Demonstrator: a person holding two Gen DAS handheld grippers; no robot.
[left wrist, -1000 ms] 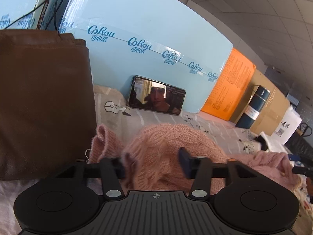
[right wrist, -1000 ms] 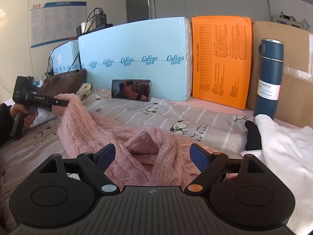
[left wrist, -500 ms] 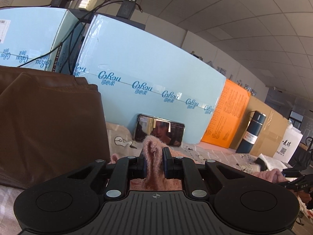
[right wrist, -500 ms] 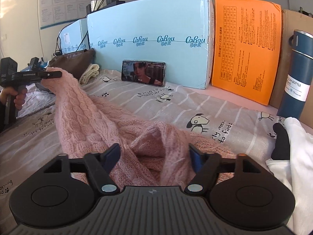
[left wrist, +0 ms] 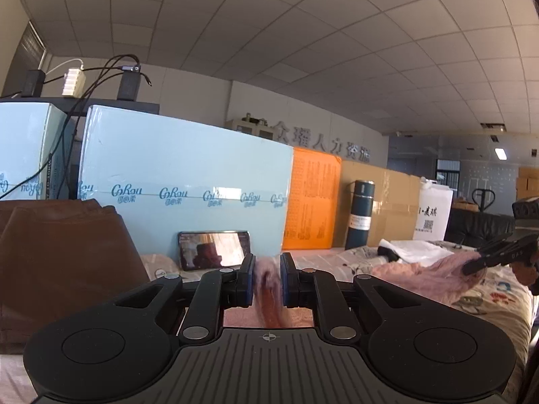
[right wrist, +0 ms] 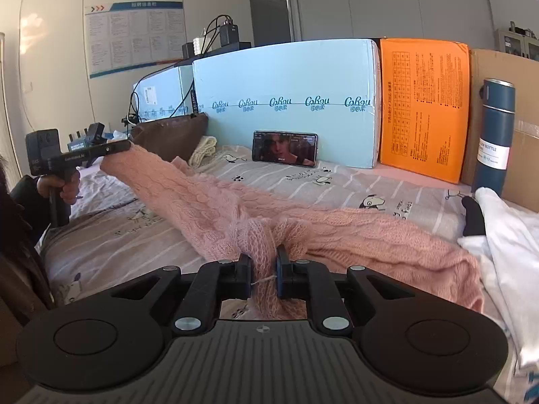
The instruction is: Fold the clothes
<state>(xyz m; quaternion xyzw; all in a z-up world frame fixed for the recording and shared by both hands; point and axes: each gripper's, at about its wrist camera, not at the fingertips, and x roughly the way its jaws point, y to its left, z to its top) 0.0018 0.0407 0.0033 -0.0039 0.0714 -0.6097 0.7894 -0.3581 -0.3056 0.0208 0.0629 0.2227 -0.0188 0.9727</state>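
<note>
Across the middle of the bed [right wrist: 353, 181], over its striped sheet printed with small cartoon animals, we see the pink knitted sweater [right wrist: 215, 202] drawn out between our two tools. Our left gripper [left wrist: 266, 281] has its jaws pressed onto a bunch of the pink knit and holds that end raised above the bed's left side; in the right wrist view the same left gripper [right wrist: 126, 147] appears at the far left, with a sleeve-like length sloping down from it to the sheet. Our right gripper [right wrist: 263, 274] pinches a gathered fold of the sweater at the near edge of the bed, fingers tight against the wool. The rest of the garment trails right toward a white garment [right wrist: 505, 232] heaped at the bed's right side. A phone [right wrist: 285, 148] leans against a pale blue box [right wrist: 286, 77] along the far edge, with an orange board [right wrist: 424, 111] and a dark blue bottle [right wrist: 495, 134] further right. Brown folded cloth [left wrist: 60, 262] sits at the far left corner.
</note>
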